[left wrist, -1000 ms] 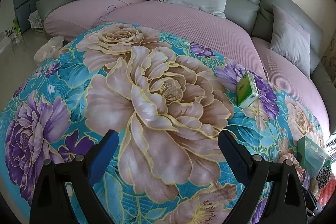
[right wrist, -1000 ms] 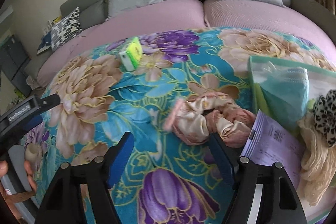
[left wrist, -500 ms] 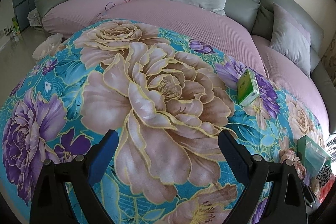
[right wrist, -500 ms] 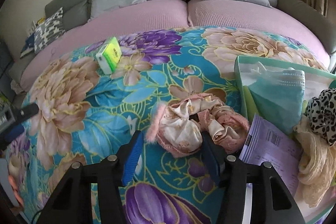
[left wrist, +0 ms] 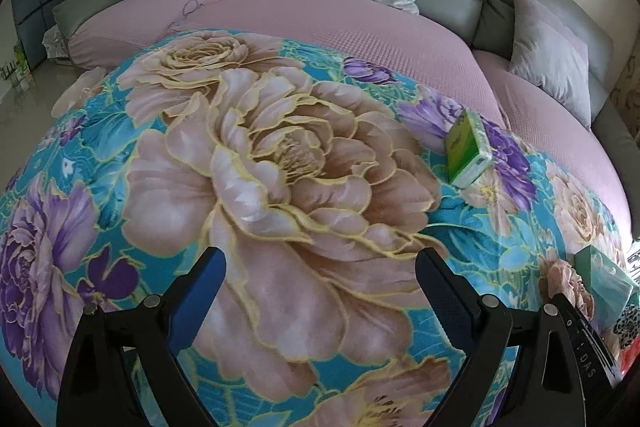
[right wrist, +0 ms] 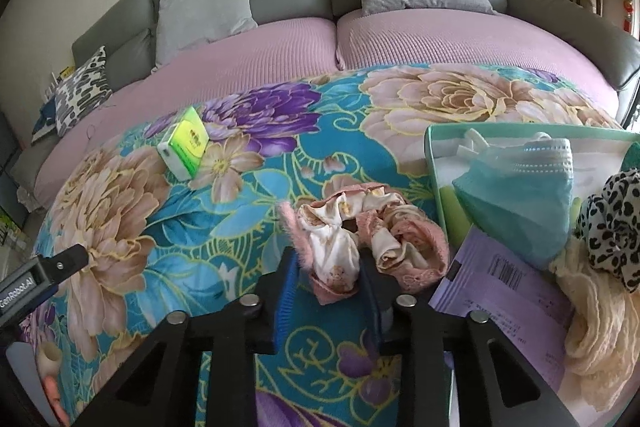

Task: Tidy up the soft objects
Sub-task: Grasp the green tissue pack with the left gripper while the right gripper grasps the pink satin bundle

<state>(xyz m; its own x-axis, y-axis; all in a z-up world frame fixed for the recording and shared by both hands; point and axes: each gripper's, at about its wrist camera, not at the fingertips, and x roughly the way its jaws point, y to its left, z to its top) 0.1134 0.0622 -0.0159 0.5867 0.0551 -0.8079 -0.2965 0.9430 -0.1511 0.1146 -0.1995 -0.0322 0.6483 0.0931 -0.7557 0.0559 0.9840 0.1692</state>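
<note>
From the left wrist view, the left hand-held gripper (left wrist: pixel 318 277) hangs released, jaws wide apart over the big rose of the floral blanket (left wrist: pixel 280 167), with nothing between them. A green tissue pack (left wrist: pixel 469 149) lies farther off toward the pink sofa cover (left wrist: pixel 360 39), and the pink scrunchie (left wrist: pixel 566 281) peeks in at the right edge.

From the right wrist view, the right hand-held gripper (right wrist: pixel 328 269) is closing its jaws on the near loop of the pink scrunchie (right wrist: pixel 360 239), whose cloth is bunched between the blue pads. The scrunchie lies on the blanket, just beside a green tray (right wrist: pixel 434 167) holding a face mask (right wrist: pixel 520 195). A leopard-print scrunchie (right wrist: pixel 616 227) sits near the tray's right side.
</note>
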